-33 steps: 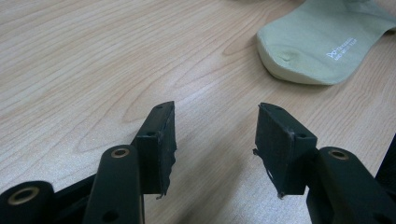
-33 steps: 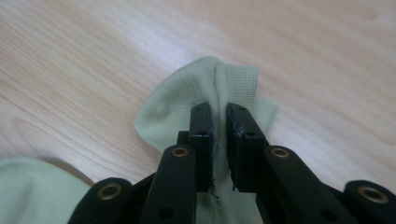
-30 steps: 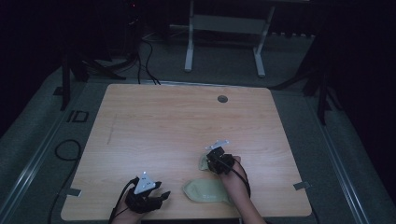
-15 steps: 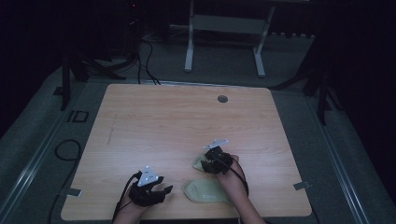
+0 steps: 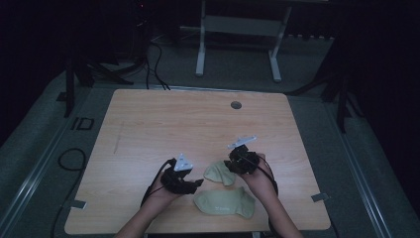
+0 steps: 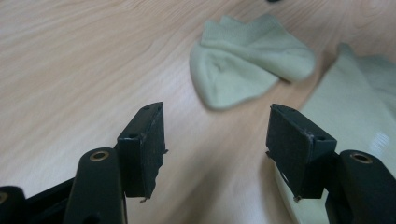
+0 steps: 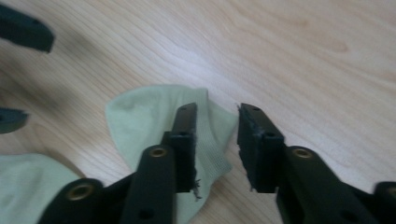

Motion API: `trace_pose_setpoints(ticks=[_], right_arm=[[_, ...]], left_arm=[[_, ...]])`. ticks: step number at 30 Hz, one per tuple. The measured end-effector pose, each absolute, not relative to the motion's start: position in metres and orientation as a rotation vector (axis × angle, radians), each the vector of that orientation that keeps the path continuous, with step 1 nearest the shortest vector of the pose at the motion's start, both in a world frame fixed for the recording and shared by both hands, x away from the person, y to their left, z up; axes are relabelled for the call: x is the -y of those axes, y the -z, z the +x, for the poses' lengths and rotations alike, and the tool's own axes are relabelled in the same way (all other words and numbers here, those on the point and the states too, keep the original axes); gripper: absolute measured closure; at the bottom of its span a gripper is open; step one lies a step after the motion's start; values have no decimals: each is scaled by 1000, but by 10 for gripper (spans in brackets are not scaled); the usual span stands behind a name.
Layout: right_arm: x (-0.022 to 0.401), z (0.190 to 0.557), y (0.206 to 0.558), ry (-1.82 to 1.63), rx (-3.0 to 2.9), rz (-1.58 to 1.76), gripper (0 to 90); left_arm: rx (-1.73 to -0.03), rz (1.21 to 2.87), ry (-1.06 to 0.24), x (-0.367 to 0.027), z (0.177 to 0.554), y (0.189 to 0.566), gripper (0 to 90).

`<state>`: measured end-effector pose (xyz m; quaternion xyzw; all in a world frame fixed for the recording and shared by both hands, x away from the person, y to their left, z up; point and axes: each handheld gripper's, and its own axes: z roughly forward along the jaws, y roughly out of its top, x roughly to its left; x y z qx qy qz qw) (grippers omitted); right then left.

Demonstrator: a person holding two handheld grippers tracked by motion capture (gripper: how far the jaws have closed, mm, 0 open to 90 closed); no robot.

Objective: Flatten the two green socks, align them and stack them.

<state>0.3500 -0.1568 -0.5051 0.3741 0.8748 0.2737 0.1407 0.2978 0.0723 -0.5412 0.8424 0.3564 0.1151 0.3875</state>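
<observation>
Two pale green socks lie on the wooden table (image 5: 163, 124). A small folded sock (image 5: 219, 172) rests near the middle front, and a flat sock (image 5: 225, 203) lies closer to the front edge. My left gripper (image 5: 197, 183) sits just left of both socks; its jaws have just been opening and stand open with nothing between them. In the left gripper view (image 6: 215, 135) the folded sock (image 6: 247, 65) lies ahead and the flat sock (image 6: 345, 107) at the right. My right gripper (image 5: 233, 164) hovers over the folded sock's right edge (image 7: 140, 116); its jaws (image 7: 217, 135) have just been closing and stand apart, gripping nothing.
A round cable hole (image 5: 236, 105) sits near the table's far edge. Behind the table stand a white desk frame (image 5: 237, 29) and floor cables (image 5: 153, 54). The left gripper's jaw tips (image 7: 23, 32) show at the upper left of the right gripper view.
The left gripper has moved right and away from the front edge, toward the socks. The right gripper has lifted slightly off the folded sock, which now lies more exposed.
</observation>
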Motion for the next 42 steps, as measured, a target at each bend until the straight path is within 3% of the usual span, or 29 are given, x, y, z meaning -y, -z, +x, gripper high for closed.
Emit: trace_pose_setpoints(ticks=[3, 7, 13, 16, 22, 23, 35, 42], right_arm=[[156, 352, 515, -730, -2523, 1113, 604], [153, 353, 527, -698, -2547, 1111, 601], [150, 352, 539, -664, -2579, 1085, 728], [149, 350, 540, -660, -2585, 1067, 787], [147, 349, 540, -658, -2575, 1062, 817], [147, 349, 540, -659, -2575, 1064, 823], [166, 338, 489, -821, -2474, 1066, 829], [201, 341, 481, -850, -2404, 1174, 825]], left_arm=[[-920, 2145, -289, -61, 311, 545, 413], [-916, 2199, -274, -43, 323, 556, 429], [-898, 2254, -319, -32, 332, 561, 435], [-891, 2244, -319, -31, 334, 562, 518], [-860, 2284, -347, -25, 334, 559, 829], [-860, 2290, -344, -24, 334, 558, 847], [-860, 2307, -326, -30, 334, 557, 868], [-871, 2314, -330, -35, 333, 556, 868]])
